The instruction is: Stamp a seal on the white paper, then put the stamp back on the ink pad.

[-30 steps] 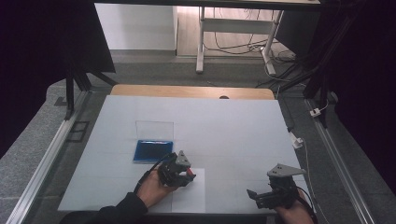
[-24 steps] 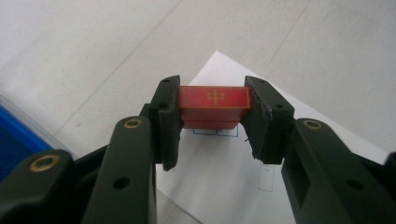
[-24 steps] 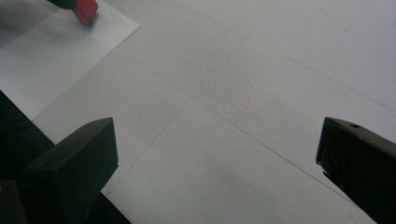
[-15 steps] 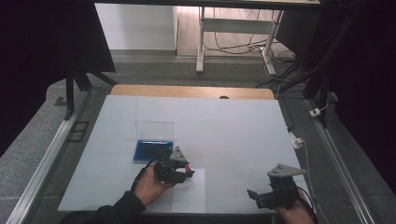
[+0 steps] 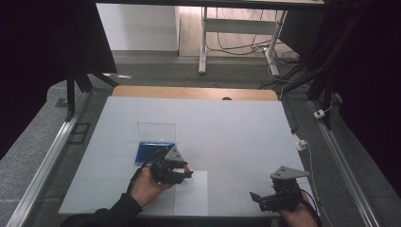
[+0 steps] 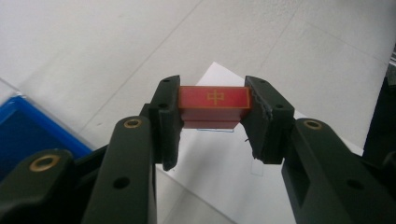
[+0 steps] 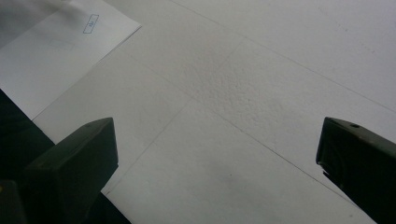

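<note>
Jaws of the left gripper (image 6: 214,122) clamp a glossy red rectangular tile (image 6: 214,106) with a gold character, above a white paper sheet (image 6: 224,172). The right gripper (image 7: 217,154) gapes empty over the matte, grainy white table (image 5: 227,127), beside a blue tray (image 5: 152,152).

Tray (image 5: 152,152) behind paper sheet (image 5: 191,198)

Red block (image 6: 214,105) with gold character and border; blue tray (image 5: 152,152); white paper (image 5: 191,195); black fingers (image 6: 164,120)
</note>
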